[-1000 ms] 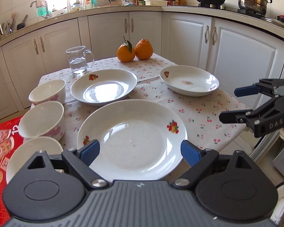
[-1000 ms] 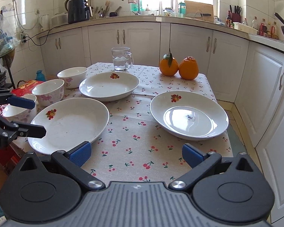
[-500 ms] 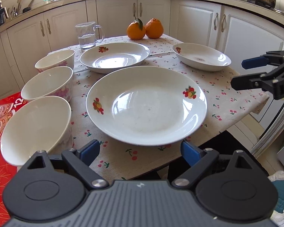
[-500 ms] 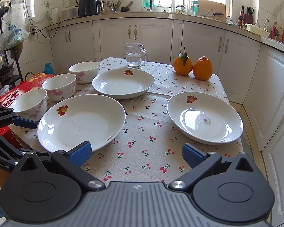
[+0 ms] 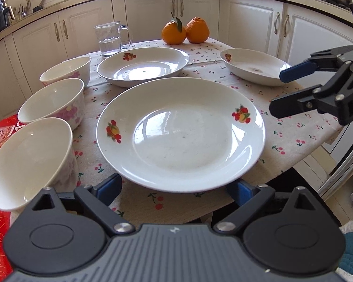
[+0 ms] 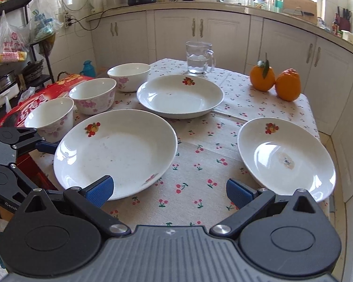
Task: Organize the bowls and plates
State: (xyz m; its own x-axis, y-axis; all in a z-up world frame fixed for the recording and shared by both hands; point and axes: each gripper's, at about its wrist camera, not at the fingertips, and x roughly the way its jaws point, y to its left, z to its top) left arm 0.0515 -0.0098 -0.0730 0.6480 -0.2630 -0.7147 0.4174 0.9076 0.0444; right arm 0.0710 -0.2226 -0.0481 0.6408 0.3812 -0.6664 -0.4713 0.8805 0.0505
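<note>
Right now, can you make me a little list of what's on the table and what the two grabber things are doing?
plates: three; big plate nearest, two smaller behind
bowls: three flowered bowls in a row beside the plates
drink: glass mug with water, far end
fruit: two oranges, touching
cover: cherry-print tablecloth
left gripper: fingers opening, straddling the big plate's near rim, not gripping
right gripper: open, empty, above the tablecloth

Three white fruit-printed plates lie flat, the largest at the table's near edge; three pink-flowered bowls stand upright along its left edge.
</note>
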